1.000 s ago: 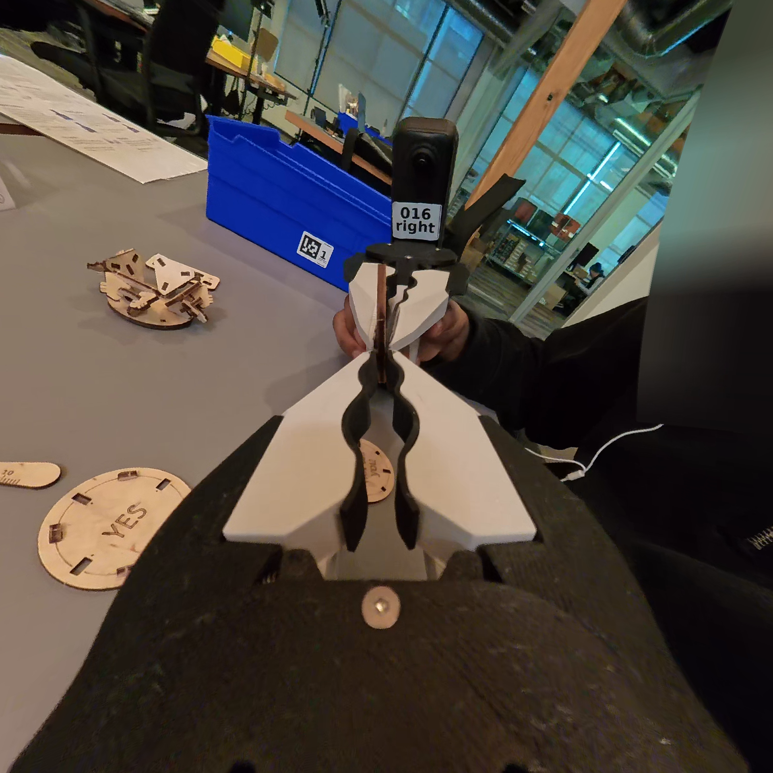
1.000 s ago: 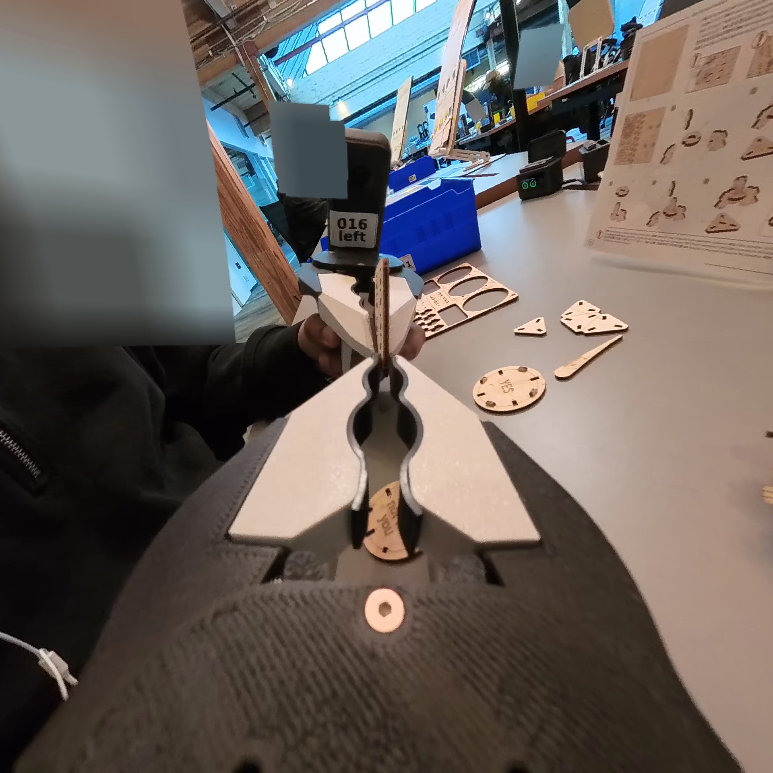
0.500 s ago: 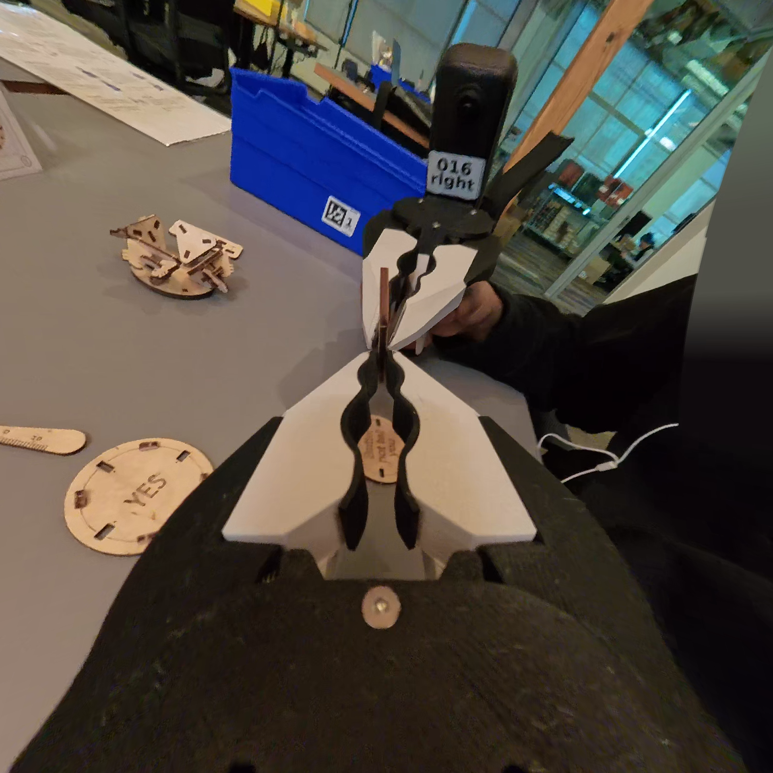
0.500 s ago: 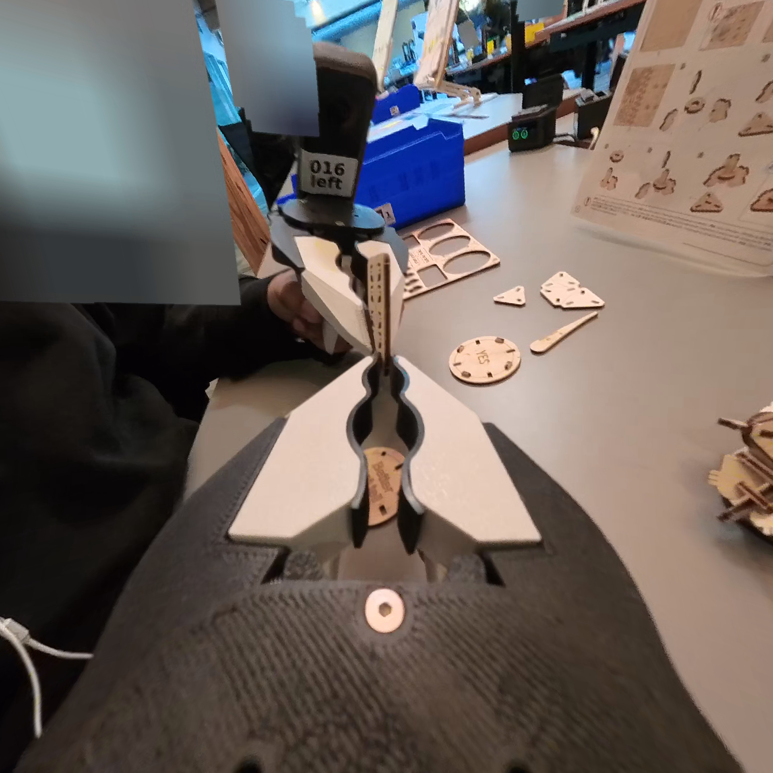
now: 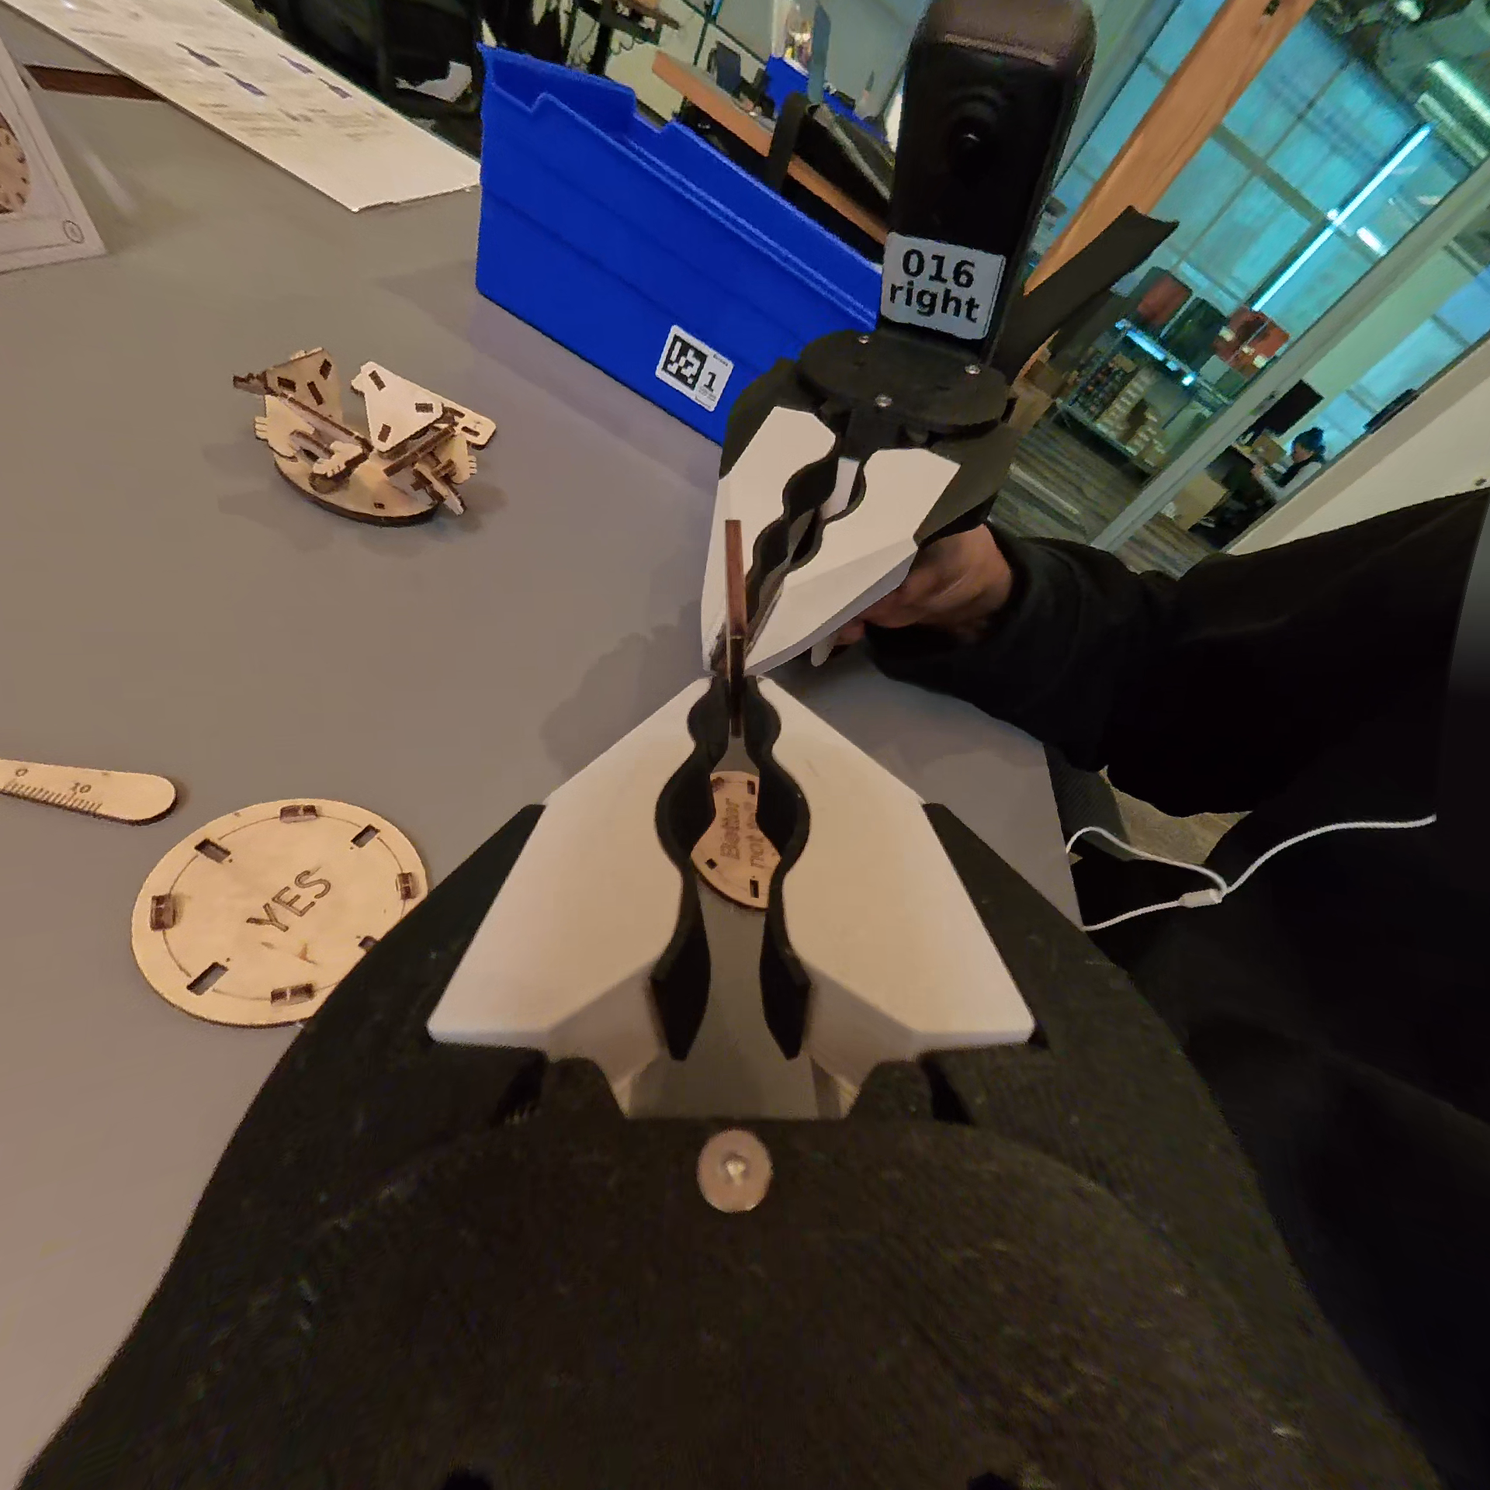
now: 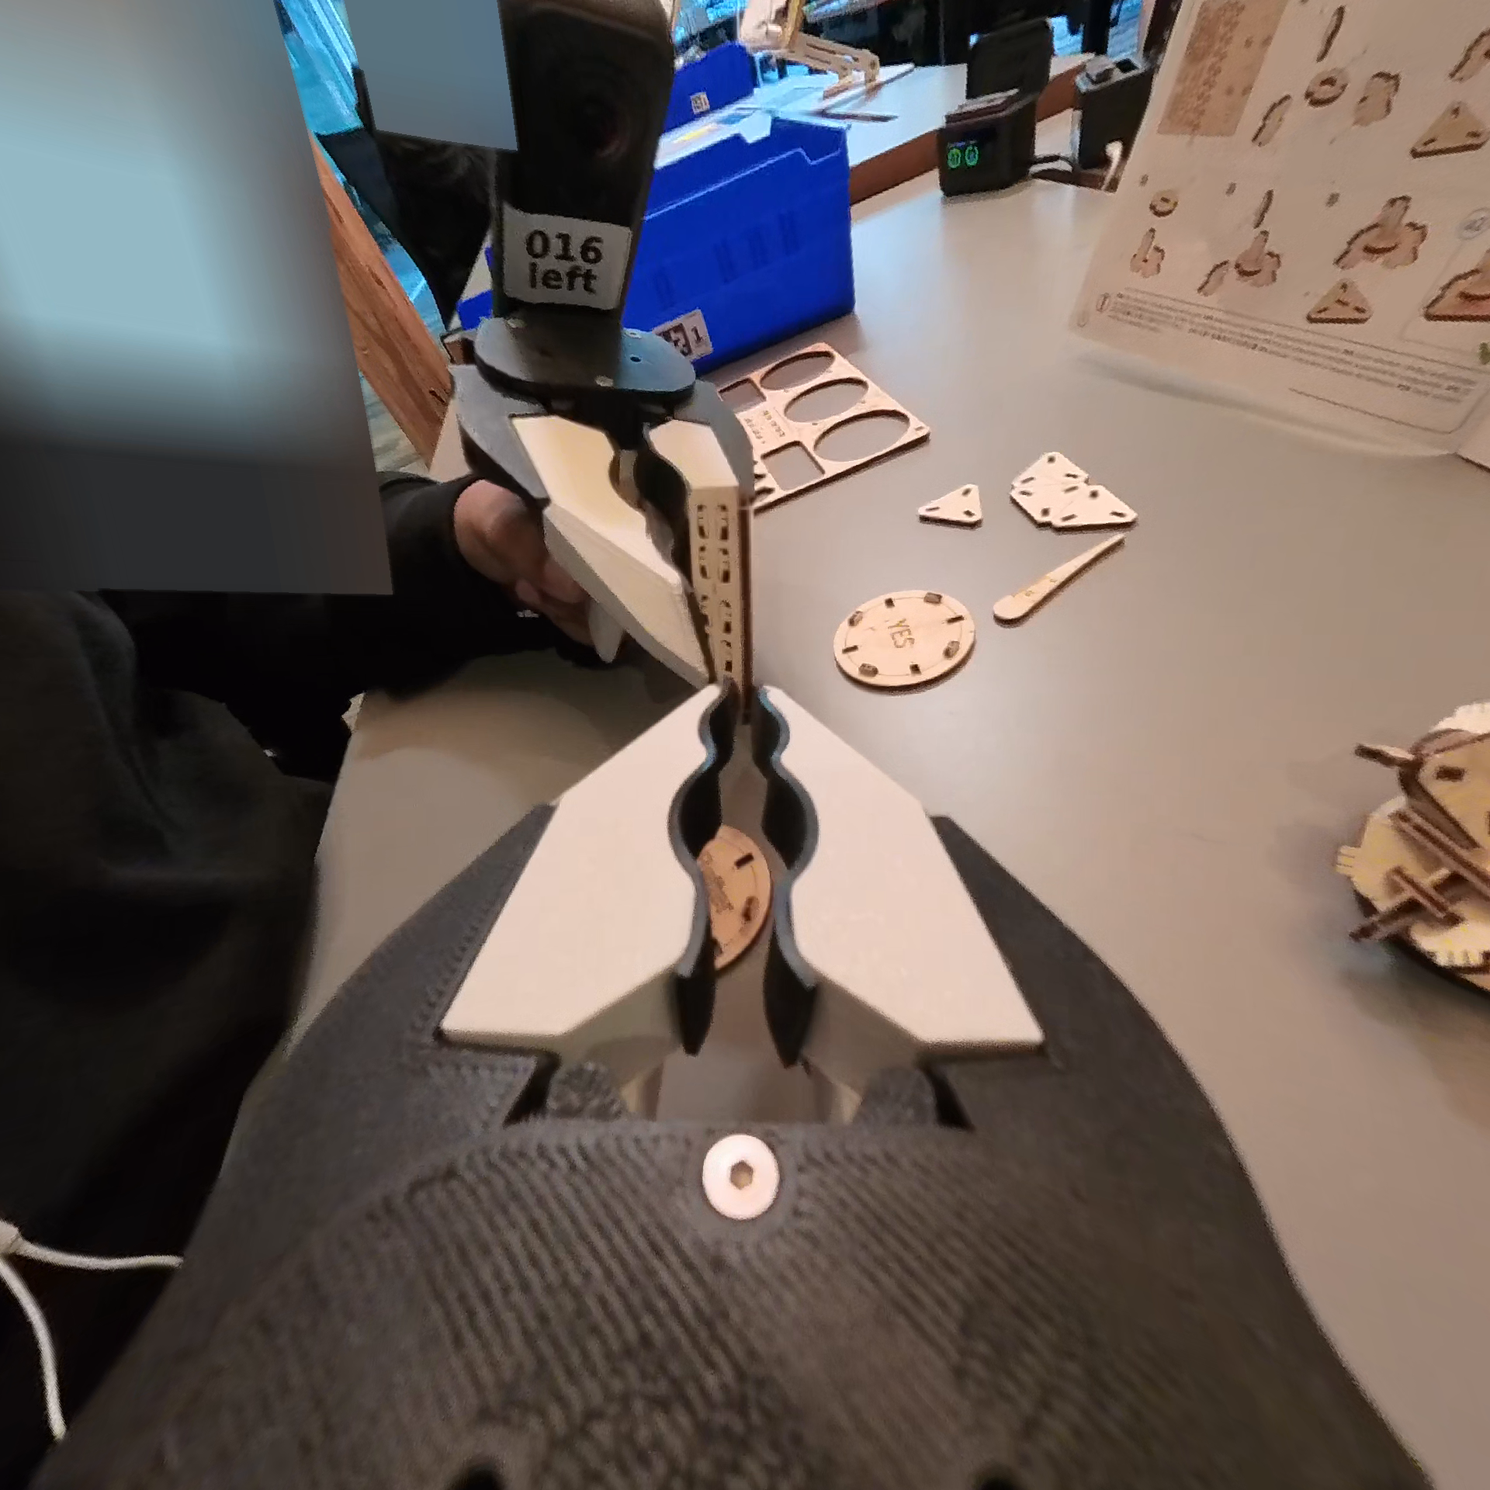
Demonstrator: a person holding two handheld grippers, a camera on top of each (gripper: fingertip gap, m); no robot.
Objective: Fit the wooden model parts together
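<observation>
Open-plan workshop: grey worktable [image 5: 201,613], blue parts bin [image 5: 613,234], glass partitions [image 5: 1322,185].

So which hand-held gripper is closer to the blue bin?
Right. The right hand-held gripper is between the blue bin and the left hand-held gripper, which sits farther back.

Wooden cutouts [image 5: 278,911] on grey table [image 5: 242,613]
</observation>
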